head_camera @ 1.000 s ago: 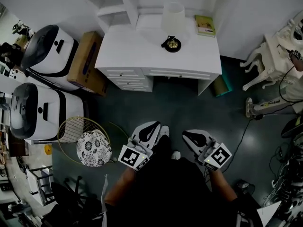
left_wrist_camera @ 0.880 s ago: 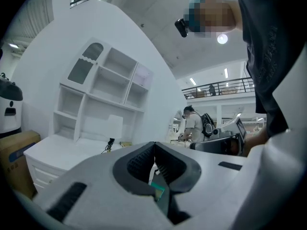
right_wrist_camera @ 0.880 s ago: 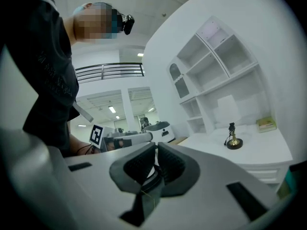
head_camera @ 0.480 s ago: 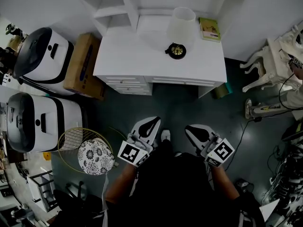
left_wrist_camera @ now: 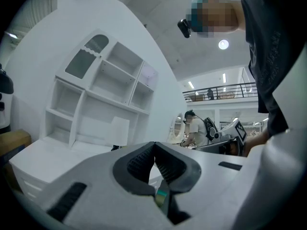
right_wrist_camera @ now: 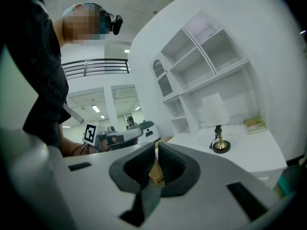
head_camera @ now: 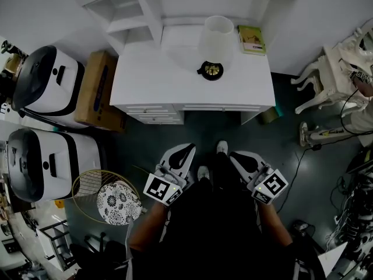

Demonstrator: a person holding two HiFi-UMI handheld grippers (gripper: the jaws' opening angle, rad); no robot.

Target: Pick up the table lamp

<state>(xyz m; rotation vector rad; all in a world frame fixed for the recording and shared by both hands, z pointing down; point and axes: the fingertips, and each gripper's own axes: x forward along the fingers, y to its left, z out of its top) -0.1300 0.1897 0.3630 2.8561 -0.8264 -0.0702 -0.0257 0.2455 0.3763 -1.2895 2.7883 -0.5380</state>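
The table lamp stands on the white desk (head_camera: 157, 80), near its back: a white shade (head_camera: 216, 35) over a small brass base (head_camera: 211, 70). My left gripper (head_camera: 185, 151) and right gripper (head_camera: 239, 157) hang side by side over the dark floor, well short of the desk front. Both are shut with nothing between the jaws. In the left gripper view the shade (left_wrist_camera: 119, 131) shows far off above the shut left gripper (left_wrist_camera: 154, 146). The right gripper view has the brass base (right_wrist_camera: 220, 146) and shade (right_wrist_camera: 213, 110) beyond the shut right gripper (right_wrist_camera: 157, 150).
A green book (head_camera: 252, 38) lies right of the lamp under the shelf unit (head_camera: 145, 10). A cardboard box (head_camera: 98, 89) and two white machines (head_camera: 49, 77) stand left. A floral stool (head_camera: 118, 201) is near my left arm. A white chair (head_camera: 326, 77) and cables lie right.
The desk and lamp have drawn nearer as the person steps toward them. Both grippers travel along, still shut and side by side.
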